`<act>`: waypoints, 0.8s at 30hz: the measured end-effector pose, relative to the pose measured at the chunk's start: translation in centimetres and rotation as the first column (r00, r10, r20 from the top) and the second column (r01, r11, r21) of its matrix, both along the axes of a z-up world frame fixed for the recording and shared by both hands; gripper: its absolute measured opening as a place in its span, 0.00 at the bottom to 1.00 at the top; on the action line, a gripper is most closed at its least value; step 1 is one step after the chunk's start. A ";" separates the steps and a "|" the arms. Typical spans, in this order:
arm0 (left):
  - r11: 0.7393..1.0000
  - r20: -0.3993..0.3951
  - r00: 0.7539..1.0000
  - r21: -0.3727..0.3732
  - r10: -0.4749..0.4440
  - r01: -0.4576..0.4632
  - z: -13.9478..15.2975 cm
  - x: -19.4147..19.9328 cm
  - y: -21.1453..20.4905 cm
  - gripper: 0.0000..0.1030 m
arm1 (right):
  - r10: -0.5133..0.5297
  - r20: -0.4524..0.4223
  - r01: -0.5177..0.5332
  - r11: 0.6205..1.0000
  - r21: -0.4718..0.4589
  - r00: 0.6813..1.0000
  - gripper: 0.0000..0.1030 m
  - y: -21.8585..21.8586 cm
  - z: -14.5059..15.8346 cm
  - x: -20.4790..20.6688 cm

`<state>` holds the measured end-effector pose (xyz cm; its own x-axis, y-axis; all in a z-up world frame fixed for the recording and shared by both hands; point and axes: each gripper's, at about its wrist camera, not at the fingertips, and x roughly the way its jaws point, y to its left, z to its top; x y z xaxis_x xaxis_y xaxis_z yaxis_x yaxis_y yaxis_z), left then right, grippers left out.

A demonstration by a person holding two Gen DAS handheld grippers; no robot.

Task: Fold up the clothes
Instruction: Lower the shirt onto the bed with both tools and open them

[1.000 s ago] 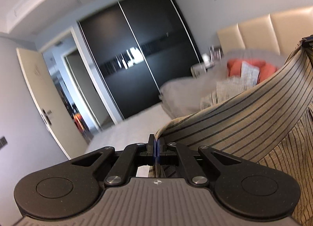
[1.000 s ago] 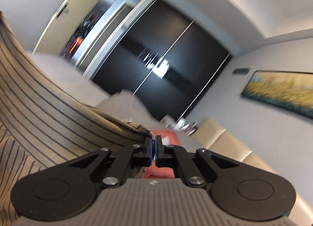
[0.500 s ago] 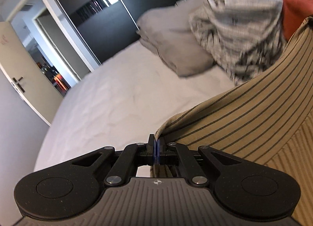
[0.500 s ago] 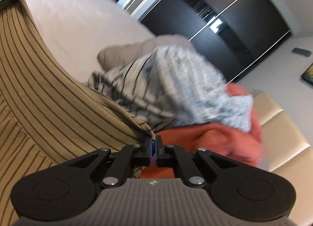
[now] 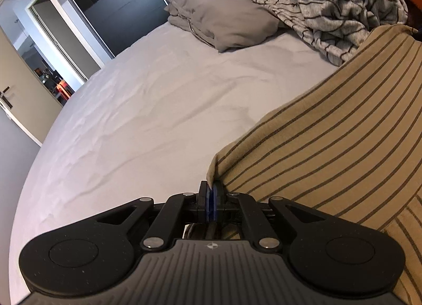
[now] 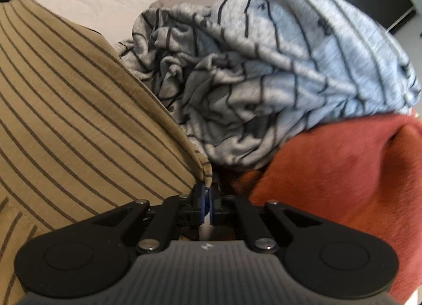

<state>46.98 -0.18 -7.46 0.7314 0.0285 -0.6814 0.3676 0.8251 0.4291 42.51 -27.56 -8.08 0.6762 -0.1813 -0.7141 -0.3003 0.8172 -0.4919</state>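
Pale bed sheet lay beneath the soft, limp striped shirt, stretched between both grippers. Left gripper and right gripper had jaws pinched tight on its corners, sensible holds.

A bedroom in a home. Wide bed under a pale, wrinkled sheet; folded grey bedding toward the far edge, crumpled grey lined garment and rust-red fabric heaped beside it. Dark glossy sliding wardrobe doors along the far wall. Open doorway at the left, beside a beige door with handle.
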 end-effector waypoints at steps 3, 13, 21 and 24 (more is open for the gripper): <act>1.000 -0.005 1.000 0.000 0.014 -0.014 0.4 0.1 0.0 0.17 | -0.027 -0.017 0.027 0.999 0.032 0.999 0.11 -0.3 0.7 0.0; 0.968 0.024 0.986 -0.198 0.165 -0.157 9.2 -4.7 5.6 0.55 | -0.120 0.036 0.111 0.977 0.180 0.992 0.53 -2.7 10.5 -6.4; 0.953 -0.012 0.973 -0.202 0.229 -0.227 13.4 -13.5 11.8 0.56 | -0.163 -0.036 0.167 0.941 0.296 0.986 0.53 -3.3 13.5 -15.9; 0.951 -0.047 0.971 -0.199 0.233 -0.238 13.0 -16.7 13.4 0.58 | -0.176 -0.073 0.190 0.927 0.323 0.982 0.53 -3.4 13.1 -18.7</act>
